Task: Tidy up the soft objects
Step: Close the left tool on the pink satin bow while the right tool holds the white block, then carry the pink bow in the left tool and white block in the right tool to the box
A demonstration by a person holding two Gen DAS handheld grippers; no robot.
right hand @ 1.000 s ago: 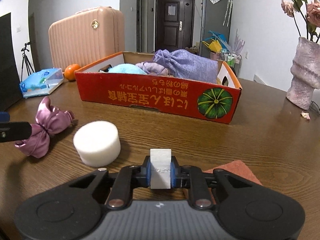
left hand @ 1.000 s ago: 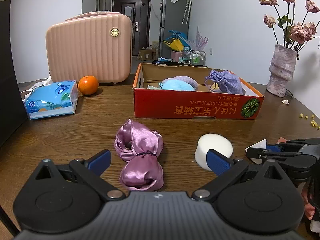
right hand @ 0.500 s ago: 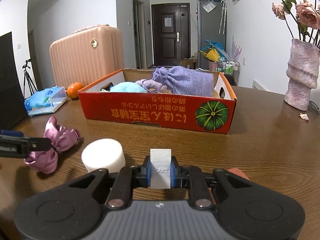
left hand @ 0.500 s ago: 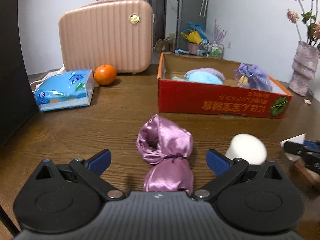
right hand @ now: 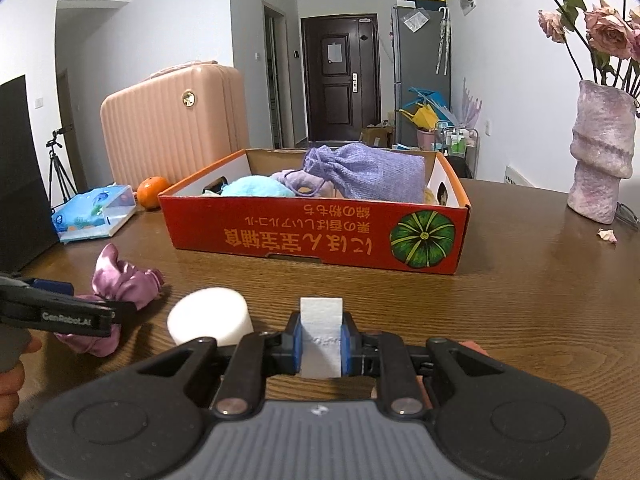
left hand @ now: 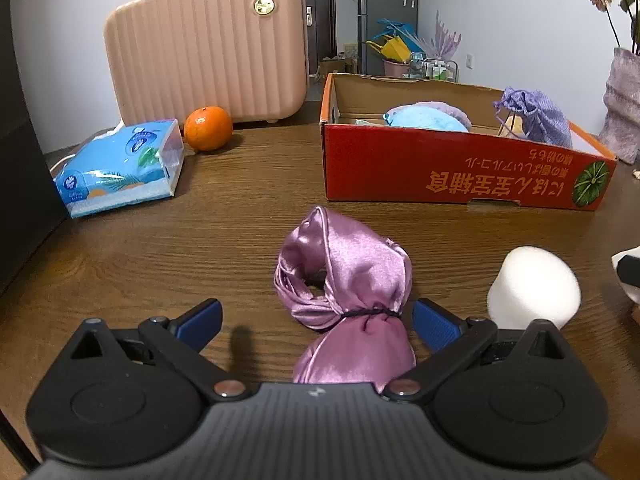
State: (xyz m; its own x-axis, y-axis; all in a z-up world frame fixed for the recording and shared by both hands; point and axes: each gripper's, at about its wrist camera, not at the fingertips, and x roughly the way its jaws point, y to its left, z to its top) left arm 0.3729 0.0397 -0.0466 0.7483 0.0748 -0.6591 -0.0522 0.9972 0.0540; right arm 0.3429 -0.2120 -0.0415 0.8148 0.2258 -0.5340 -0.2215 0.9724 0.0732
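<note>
Item: pink satin pouch [left hand: 352, 292], on bench [left hand: 200, 240], between left tongs [left hand: 316, 320], spread apart. Right tongs [right hand: 321, 338] clamped on white foam block [right hand: 321, 332]. Risk: slippery satin may slide free if nipped off-centre.

The left hand-held gripper [left hand: 316, 316] has closed in on the pink satin pouch [left hand: 348, 292], which now sits between its spread jaws.

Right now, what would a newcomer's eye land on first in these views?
Probably the red cardboard box mid-table, already holding a lavender pouch and a blue plush. Nearer, the right gripper pinches a white foam block, while the open left gripper straddles a shiny purple satin bundle.
</note>
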